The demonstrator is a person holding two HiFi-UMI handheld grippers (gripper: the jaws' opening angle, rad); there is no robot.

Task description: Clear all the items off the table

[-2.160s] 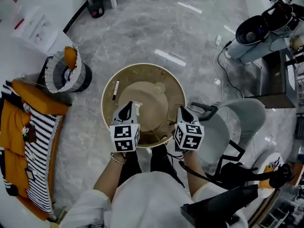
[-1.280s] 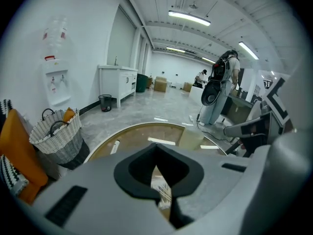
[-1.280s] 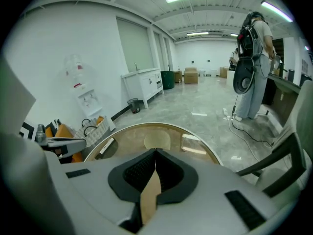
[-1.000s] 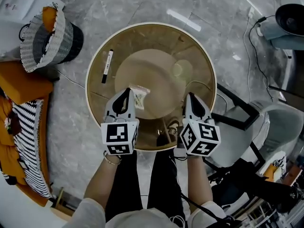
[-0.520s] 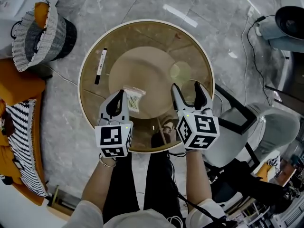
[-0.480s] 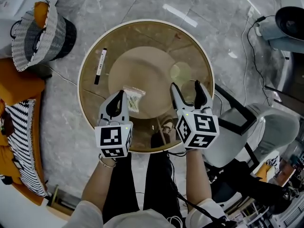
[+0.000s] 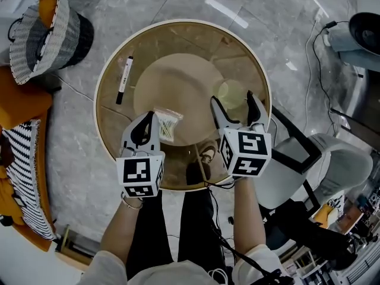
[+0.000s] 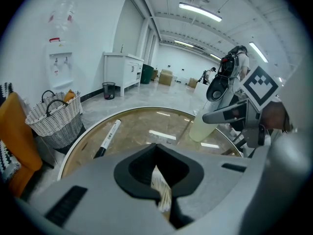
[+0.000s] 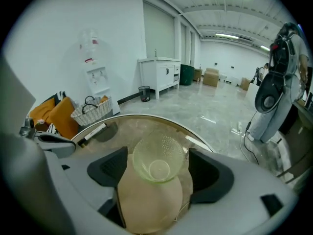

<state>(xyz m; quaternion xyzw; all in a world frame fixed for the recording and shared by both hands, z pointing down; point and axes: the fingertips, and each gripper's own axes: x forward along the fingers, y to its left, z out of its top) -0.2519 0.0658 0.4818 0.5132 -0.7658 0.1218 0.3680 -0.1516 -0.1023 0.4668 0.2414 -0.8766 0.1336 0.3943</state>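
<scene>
Green see-through cup [image 7: 233,92] [image 9: 157,156] stands upright, mouth up, on the round glass worktop [image 7: 178,40], on its right-hand part in the head view, inside the rim. Right hand-held gripper [image 7: 232,103] [image 9: 156,174] has its jaws spread wide, just been opening, one on each side of the cup; cup sits between them, and the right gripper view shows a thin gap at each pad, so no grip. Left of the cup in the head view lies a small clear packet of thin sticks [image 7: 167,125] [image 8: 161,192], flat on the glass over the tan disc base [image 7: 178,79]. Left hand-held gripper [image 7: 148,119] [image 8: 156,148] is just left of that packet, farther from the cup, jaws closed tip to tip, holding nothing; the packet shows through the gap behind the tips in the left gripper view, apparently lying on the glass beneath. Farther left of the cup, near the opposite rim, a black-and-white marker pen [image 7: 123,80] [image 8: 107,137] lies flat. Well beyond it, off the worktop on the floor, a white woven basket [image 7: 41,31] [image 8: 54,116] with something orange inside. Grey chair [image 7: 323,159] is on the cup's other side, off the worktop.
</scene>
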